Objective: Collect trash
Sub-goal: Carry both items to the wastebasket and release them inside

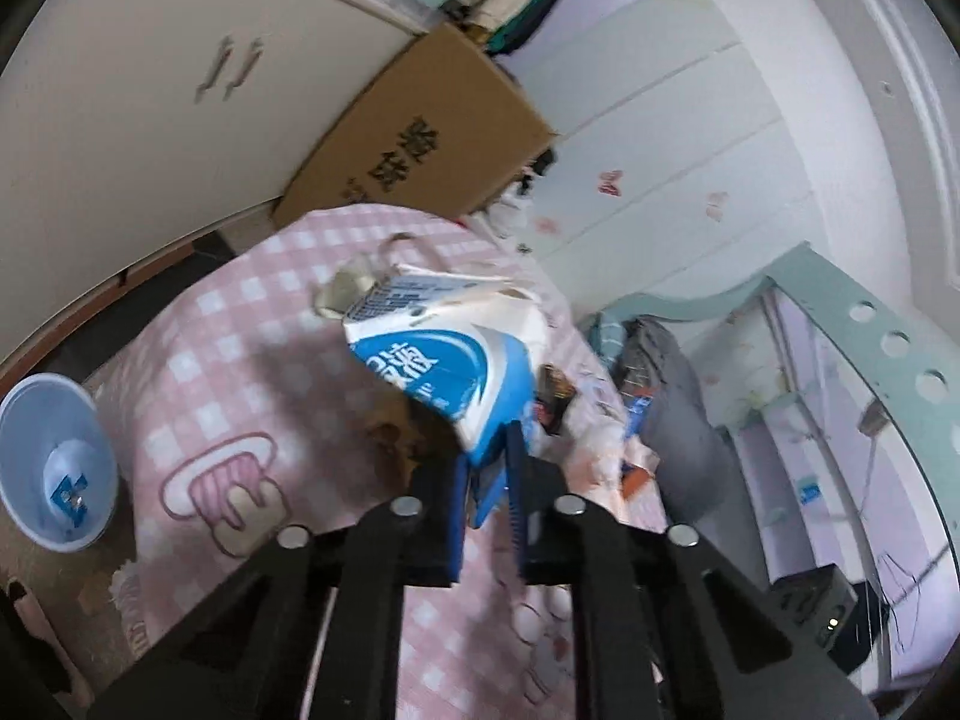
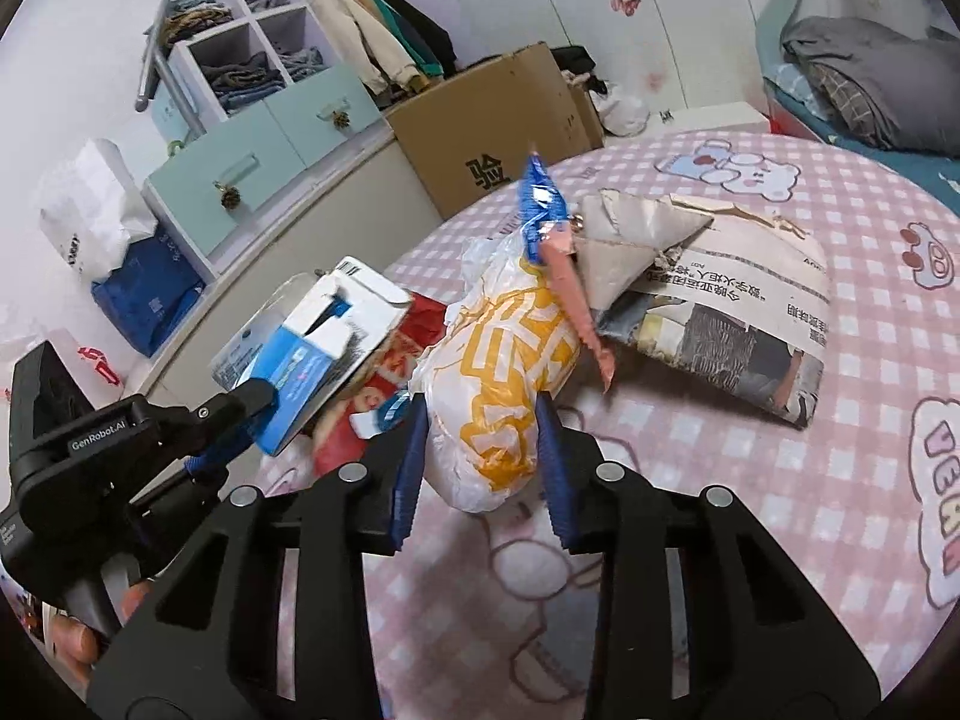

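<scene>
My left gripper (image 1: 487, 468) is shut on a crushed blue and white milk carton (image 1: 444, 354) and holds it above the pink checked table cover (image 1: 228, 372). The carton (image 2: 324, 348) and the left gripper (image 2: 264, 414) also show at the left of the right wrist view. My right gripper (image 2: 480, 456) has its fingers on both sides of a white and yellow plastic bag (image 2: 510, 372) that lies on the cover. A blue and pink wrapper (image 2: 558, 252) lies across the bag. A folded newspaper bundle (image 2: 720, 312) lies behind it. A red wrapper (image 2: 390, 384) lies under the carton.
A light blue bin (image 1: 54, 462) stands on the floor to the left of the table, with a blue scrap inside. A cardboard box (image 2: 492, 132) stands behind the table. Drawers and shelves (image 2: 258, 138) line the wall. A bed with grey bedding (image 2: 870, 90) is at the far right.
</scene>
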`<state>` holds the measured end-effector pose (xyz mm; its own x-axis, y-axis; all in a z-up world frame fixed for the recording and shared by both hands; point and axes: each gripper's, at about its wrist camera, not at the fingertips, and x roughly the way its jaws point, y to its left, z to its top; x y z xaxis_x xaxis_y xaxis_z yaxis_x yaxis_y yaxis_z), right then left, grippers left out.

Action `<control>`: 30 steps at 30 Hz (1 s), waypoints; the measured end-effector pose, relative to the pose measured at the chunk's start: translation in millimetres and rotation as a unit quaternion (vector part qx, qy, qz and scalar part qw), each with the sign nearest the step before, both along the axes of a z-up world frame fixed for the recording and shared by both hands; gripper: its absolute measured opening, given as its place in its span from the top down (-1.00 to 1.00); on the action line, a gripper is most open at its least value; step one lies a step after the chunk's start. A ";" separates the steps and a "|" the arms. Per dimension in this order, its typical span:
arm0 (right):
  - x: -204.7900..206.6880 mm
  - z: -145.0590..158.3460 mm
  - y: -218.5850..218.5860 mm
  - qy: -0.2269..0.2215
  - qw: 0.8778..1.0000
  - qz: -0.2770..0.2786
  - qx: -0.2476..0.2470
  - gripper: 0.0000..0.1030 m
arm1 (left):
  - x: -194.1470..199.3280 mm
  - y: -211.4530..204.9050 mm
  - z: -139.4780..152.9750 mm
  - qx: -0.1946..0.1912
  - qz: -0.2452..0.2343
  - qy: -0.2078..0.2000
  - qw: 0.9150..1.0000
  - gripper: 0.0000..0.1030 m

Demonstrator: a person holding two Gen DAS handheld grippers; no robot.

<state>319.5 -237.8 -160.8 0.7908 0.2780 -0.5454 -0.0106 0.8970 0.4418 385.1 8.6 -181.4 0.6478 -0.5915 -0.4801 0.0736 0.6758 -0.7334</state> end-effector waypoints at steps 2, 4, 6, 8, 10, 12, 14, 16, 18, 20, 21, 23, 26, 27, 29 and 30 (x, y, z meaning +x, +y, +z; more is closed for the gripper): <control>-5.4 4.9 3.7 -0.004 1.000 0.002 -0.002 0.34 | -10.9 -2.9 12.1 0.003 -0.010 -0.024 1.000 0.91; -13.3 10.6 6.6 -0.009 1.000 0.006 -0.002 0.34 | -20.9 -4.4 21.7 0.003 -0.021 -0.044 0.999 0.92; -19.1 15.5 8.5 -0.013 1.000 0.009 0.001 0.34 | -30.6 -3.9 30.9 0.003 -0.023 -0.059 0.998 0.92; -26.6 22.8 12.4 -0.021 1.000 0.013 0.001 0.34 | -41.1 -0.3 40.8 0.004 -0.025 -0.073 0.997 0.92; -35.5 31.9 18.6 -0.031 0.999 0.019 -0.001 0.34 | -51.1 7.3 47.8 0.003 -0.020 -0.082 0.996 0.92; -44.2 40.3 25.9 -0.041 0.999 0.024 -0.003 0.34 | -61.1 17.9 54.3 0.001 -0.015 -0.089 0.996 0.92; -50.2 47.1 33.3 -0.047 0.998 0.030 -0.005 0.34 | -70.1 28.9 58.3 -0.002 -0.008 -0.093 0.996 0.92; -56.6 53.5 42.8 -0.054 0.998 0.041 -0.004 0.34 | -81.3 42.4 62.0 -0.006 0.004 -0.095 0.995 0.92; -61.8 60.3 57.6 -0.059 0.997 0.057 -0.007 0.34 | -91.6 56.3 65.8 -0.003 0.014 -0.100 0.995 0.92; -64.7 64.2 71.8 -0.063 0.995 0.072 -0.009 0.34 | -103.4 74.1 68.1 0.010 0.040 -0.096 0.995 0.92; -65.7 65.1 79.9 -0.064 0.995 0.081 -0.010 0.34 | -108.4 80.4 68.3 0.018 0.050 -0.092 0.994 0.92; -65.1 64.7 104.7 -0.062 0.992 0.107 -0.014 0.34 | -119.5 98.7 67.9 0.053 0.088 -0.076 0.992 0.92; -61.4 58.1 146.5 -0.055 0.987 0.150 -0.020 0.34 | -132.3 125.6 59.2 0.088 0.125 -0.055 0.987 0.92; -60.1 54.9 156.8 -0.052 0.985 0.161 -0.021 0.34 | -135.7 137.1 53.6 0.098 0.136 -0.045 0.985 0.92; -55.9 46.0 187.0 -0.044 0.980 0.192 -0.027 0.34 | -136.4 154.7 44.4 0.109 0.153 -0.030 0.982 0.92; -52.1 39.4 205.2 -0.038 0.977 0.209 -0.032 0.34 | -137.1 166.0 38.0 0.114 0.164 -0.021 0.980 0.92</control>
